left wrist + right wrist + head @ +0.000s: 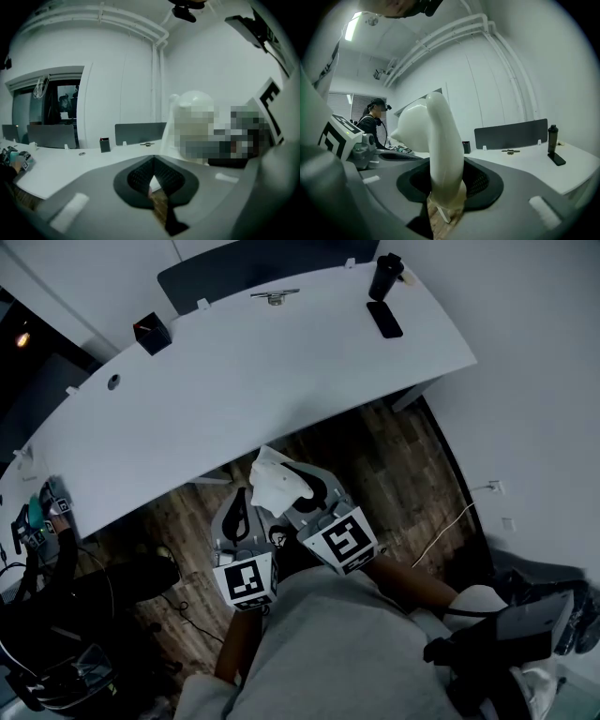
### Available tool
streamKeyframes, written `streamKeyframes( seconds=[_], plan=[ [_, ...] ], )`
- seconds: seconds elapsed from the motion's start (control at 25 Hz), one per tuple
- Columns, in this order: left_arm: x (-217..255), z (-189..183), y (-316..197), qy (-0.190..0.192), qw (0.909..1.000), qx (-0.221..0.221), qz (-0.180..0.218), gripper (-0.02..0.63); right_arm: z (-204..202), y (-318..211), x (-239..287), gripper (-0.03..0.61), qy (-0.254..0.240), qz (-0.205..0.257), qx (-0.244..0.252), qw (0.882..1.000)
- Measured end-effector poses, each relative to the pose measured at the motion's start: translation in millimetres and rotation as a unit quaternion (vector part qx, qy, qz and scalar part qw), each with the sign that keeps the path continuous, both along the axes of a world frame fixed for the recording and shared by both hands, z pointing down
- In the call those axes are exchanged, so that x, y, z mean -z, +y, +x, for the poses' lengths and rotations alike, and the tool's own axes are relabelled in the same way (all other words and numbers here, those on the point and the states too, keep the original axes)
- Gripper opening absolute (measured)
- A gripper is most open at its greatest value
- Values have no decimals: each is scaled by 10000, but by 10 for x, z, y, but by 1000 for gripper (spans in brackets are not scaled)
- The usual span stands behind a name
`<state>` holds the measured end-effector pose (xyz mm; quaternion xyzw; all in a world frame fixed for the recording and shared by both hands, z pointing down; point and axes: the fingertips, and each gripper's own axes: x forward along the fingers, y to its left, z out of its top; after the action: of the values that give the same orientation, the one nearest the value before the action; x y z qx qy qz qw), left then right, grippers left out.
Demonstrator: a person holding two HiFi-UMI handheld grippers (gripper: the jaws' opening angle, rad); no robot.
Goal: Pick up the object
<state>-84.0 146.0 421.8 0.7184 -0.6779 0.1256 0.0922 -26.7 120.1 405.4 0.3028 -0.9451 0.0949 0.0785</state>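
One risk: right tongs (449, 187) pinch the white object (440, 150) only at its end, so it could slip to the floor (394, 465); left tongs (153, 180) clenched empty.

The white object (440, 154) is showing a smooth, softly glossy skin and catching the ceiling light along its curve. The right gripper (446, 187) is looking like matt grey plastic, its black pads (479, 184) showing a fine dotted texture. The left gripper (153, 182) is wearing the same finish. The desk (281, 381) is reading as a smooth, matt white top. The floor (394, 460) is showing wood-grain planks. The bottle (384, 276) is looking matt black, the phone (384, 320) is showing a dark glossy face, and the shirt (328, 643) is looking like soft grey cloth.
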Motion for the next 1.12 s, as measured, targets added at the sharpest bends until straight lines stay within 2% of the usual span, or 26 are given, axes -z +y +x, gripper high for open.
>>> streamKeyframes(
  seconds=[0.2, 0.44, 0.72, 1.12],
  plan=[
    [-40, 3, 28, 79, 9998, -148, 74, 0, 51, 56, -7, 153, 45, 51, -178, 9998],
    [18, -75, 61, 197, 9994, 190, 195, 0, 37, 146, 39, 153, 36, 73, 139, 9999],
    [171, 20, -54, 114, 9988, 166, 444, 0, 53, 23, 231, 152, -247, 245, 109, 9993],
    [178, 242, -124, 10, 9992, -3, 394, 0, 211, -16, 242, 151, -333, 423, 86, 9985]
  ],
)
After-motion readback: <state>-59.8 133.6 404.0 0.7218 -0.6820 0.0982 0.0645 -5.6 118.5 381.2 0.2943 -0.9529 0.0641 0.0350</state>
